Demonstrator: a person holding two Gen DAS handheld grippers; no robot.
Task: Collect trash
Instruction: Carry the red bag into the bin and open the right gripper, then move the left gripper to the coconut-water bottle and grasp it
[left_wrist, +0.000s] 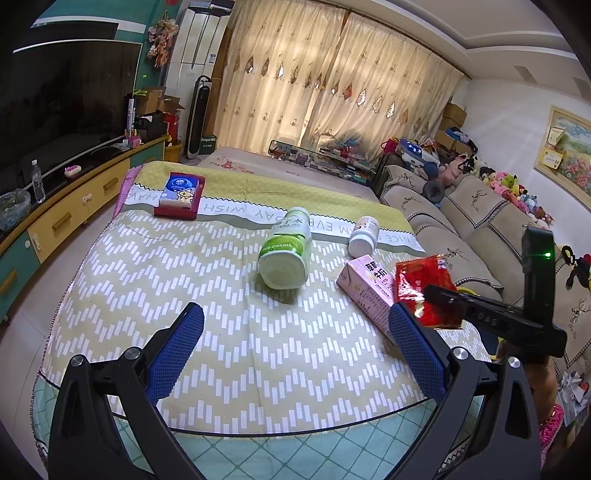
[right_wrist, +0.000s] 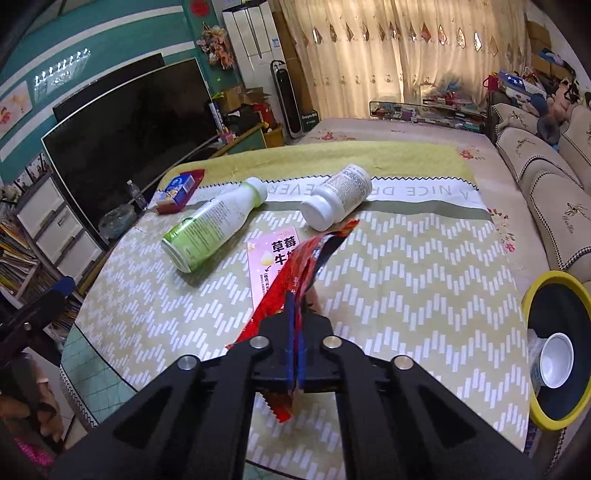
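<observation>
Off right edge of table (right_wrist: 424, 295): bin (right_wrist: 532, 291), yellow rim, black inside; white cup (right_wrist: 556, 360) lying in it, mouth toward camera, nothing else made out inside

On table, far left corner: red tray (left_wrist: 177, 212) holding blue-and-white tissue pack (left_wrist: 179, 190)

Trash on cloth:
- green bottle (left_wrist: 286, 249) on its side, base toward left camera, white cap pointing away, mid-table
- white bottle (left_wrist: 364, 236) on its side, just right of green bottle, apart from it
- pink carton (left_wrist: 364, 291) lying flat, near white bottle, partly under wrapper
- red wrapper (right_wrist: 306, 266) crumpled, lifted off cloth, above carton

Right gripper (right_wrist: 295, 321): closed tight on near end of wrapper, blue pads pressed together with foil between; wrapper sticking up and forward past fingertips, a torn end hanging out behind the pinch. Held low over near-centre of table, pointing toward bottles, bin off to its right. Seen from left camera as black body reaching in from right, above carton

Left gripper (left_wrist: 295, 328): spread wide, nothing between blue pads (left_wrist: 177, 347). Hovering over near edge of table, aimed at green bottle, well short of it; right finger close by carton's near end, contact not clear

Beyond table: sofa (left_wrist: 461, 221) at right
</observation>
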